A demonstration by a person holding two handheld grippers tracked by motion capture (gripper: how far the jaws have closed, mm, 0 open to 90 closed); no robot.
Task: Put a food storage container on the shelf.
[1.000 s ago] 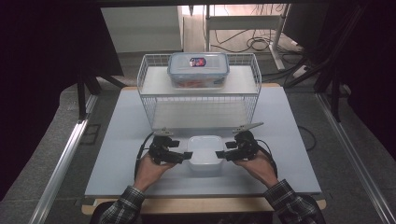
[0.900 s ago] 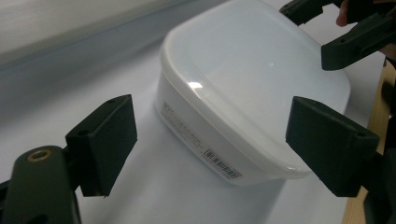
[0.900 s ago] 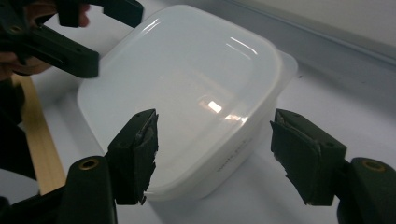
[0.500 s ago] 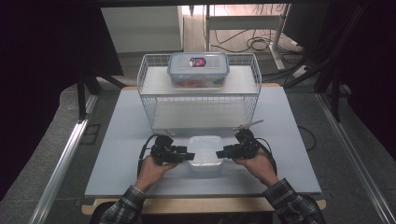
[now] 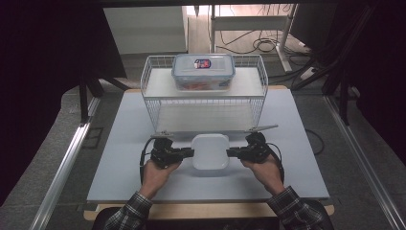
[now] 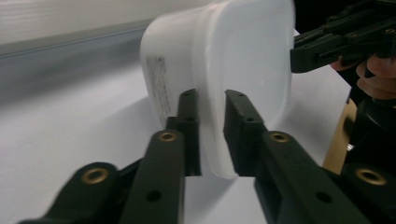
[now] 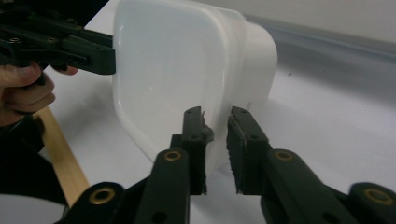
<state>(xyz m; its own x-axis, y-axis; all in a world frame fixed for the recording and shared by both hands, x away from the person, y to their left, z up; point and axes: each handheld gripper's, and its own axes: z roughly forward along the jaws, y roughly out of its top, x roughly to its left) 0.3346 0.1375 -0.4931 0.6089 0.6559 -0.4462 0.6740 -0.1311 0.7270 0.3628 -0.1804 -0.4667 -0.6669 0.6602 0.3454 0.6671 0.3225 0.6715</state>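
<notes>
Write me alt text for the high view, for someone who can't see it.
Two hand-held grippers, the left gripper and the right gripper, clamp opposite sides of a white plastic container on a pale table. Behind it stands a white wire rack carrying a clear lidded food box on top.

Tub (image 5: 209,152) translucent white. Grippers black, brass-coloured rivets. Table (image 5: 124,143) pale grey, wood edge. Rack (image 5: 158,103) white wire. Box (image 5: 203,72) clear, red-blue label. Sleeves (image 5: 131,213) plaid.
</notes>
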